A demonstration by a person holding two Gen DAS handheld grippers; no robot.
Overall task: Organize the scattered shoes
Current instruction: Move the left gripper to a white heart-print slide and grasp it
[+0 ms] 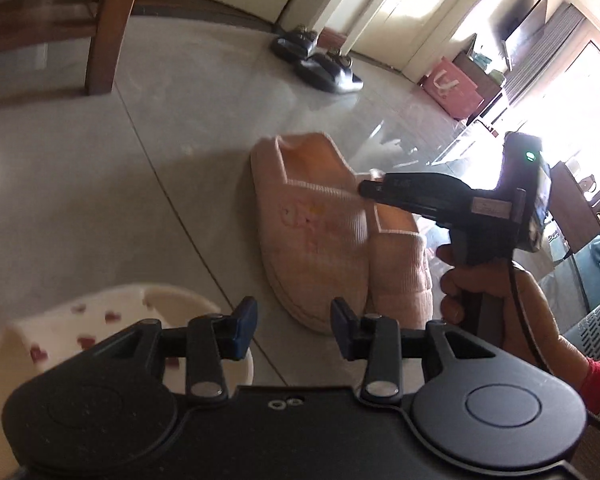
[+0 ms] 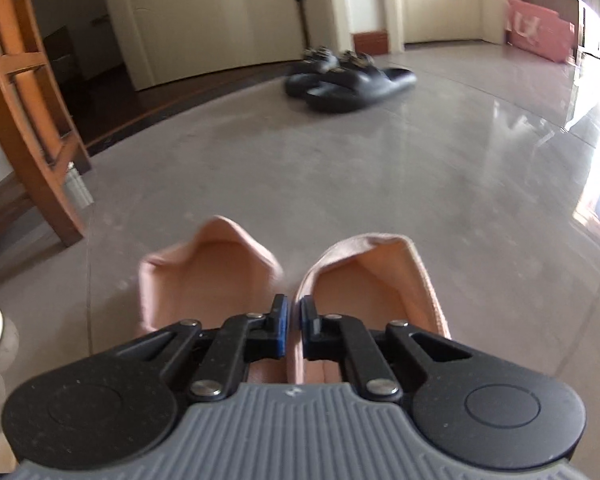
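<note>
Right gripper [image 2: 291, 330] had its jaws pinched on the inner edge of one pink slipper [image 2: 364, 276], its mate [image 2: 196, 272] just beside it mid-floor, while the left gripper [image 1: 294, 330] hung empty, jaws partly open, so next up was probably nudging the pair straight.

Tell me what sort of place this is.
Most likely a home's living area: a glossy tiled floor, a wooden chair, a wall-mounted television, and house slippers, a pink pair and a black pair.
</note>
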